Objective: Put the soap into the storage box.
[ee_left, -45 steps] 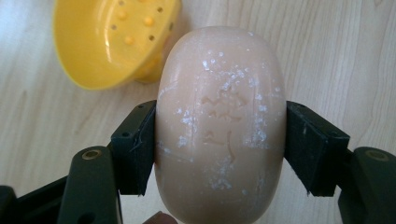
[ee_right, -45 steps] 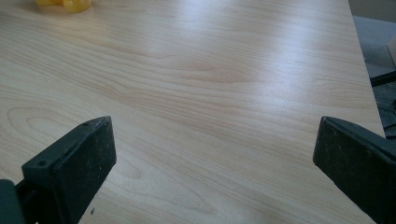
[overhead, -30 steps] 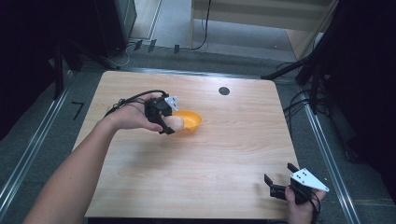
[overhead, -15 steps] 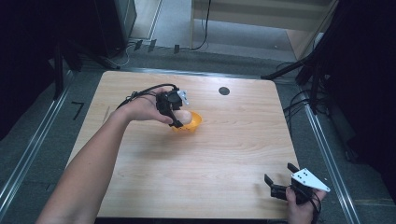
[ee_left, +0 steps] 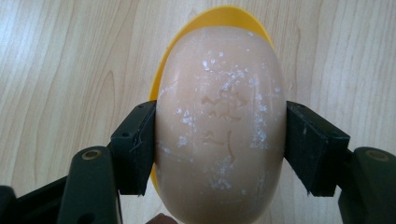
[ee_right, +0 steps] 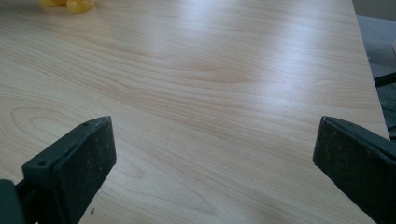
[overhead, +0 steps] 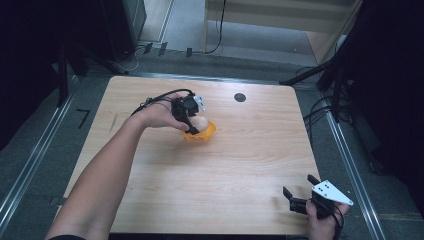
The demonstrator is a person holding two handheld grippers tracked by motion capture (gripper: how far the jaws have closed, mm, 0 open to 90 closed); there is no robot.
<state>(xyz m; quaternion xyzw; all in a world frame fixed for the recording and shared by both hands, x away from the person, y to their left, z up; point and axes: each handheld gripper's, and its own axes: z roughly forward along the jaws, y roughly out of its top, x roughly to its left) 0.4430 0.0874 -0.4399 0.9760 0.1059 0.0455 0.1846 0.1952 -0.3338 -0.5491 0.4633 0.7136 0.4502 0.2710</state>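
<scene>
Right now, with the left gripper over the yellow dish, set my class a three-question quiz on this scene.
1. True or false: the left gripper is shut on the soap bar.
2. What lies directly under the soap bar? A) a blue plate B) the yellow dish C) a towel
3. How do the jaws of the right gripper stand, and is anything between them?

Key: 1 true. 2 B. 3 Wide apart, with only the bare wooden table between them.

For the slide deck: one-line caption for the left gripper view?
Left gripper clamps a pale oval soap bar above a yellow dish.
</scene>
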